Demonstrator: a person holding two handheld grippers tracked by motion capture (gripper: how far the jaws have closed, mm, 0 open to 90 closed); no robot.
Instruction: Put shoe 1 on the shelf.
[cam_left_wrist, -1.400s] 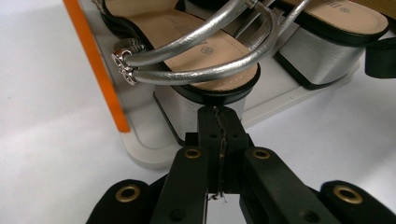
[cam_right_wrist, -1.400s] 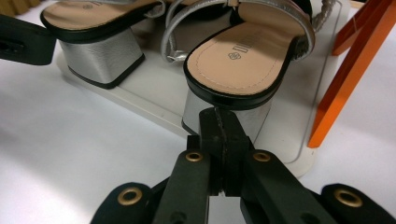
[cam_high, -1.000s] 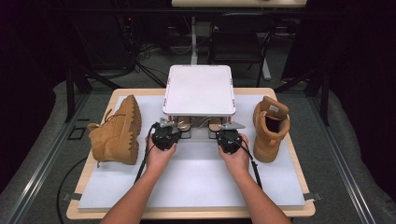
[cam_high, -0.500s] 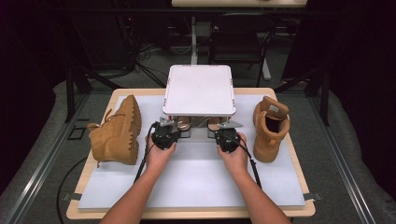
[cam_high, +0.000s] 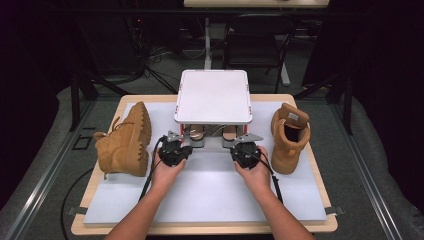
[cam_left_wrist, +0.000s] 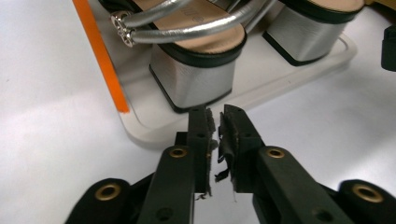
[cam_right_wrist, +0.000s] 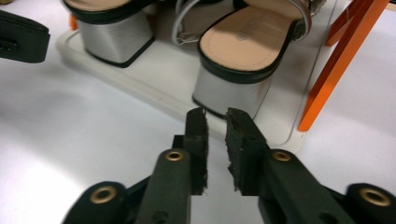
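Both grippers' jaws have just been opening and now stand slightly apart, empty: left gripper (cam_left_wrist: 215, 122) and right gripper (cam_right_wrist: 215, 122), mid-counter. So narrow a gap could bump the sandal (cam_left_wrist: 194, 77) heels rather than straddle them, shoving the tray (cam_left_wrist: 140, 126) back.

From above, the flat white lid of the small shoe rack (cam_high: 212, 96) hid most of the pair of silver block-heeled sandals (cam_high: 196, 133) under it; I saw little beyond their tan insoles at the front edge. My own hands covered the bodies of my left claw (cam_high: 174, 148) and my right claw (cam_high: 245, 150), so their jaws could not be made out there. Along my left claw, the nearer silver block heel (cam_left_wrist: 194, 77) was whole, but the second sandal (cam_left_wrist: 308, 23) was cut off at the top edge. Along my right claw, the far heel (cam_right_wrist: 114, 30) ran off the top, slightly blurred. Something black (cam_left_wrist: 388, 46) was cut at the right edge; I could not tell what.
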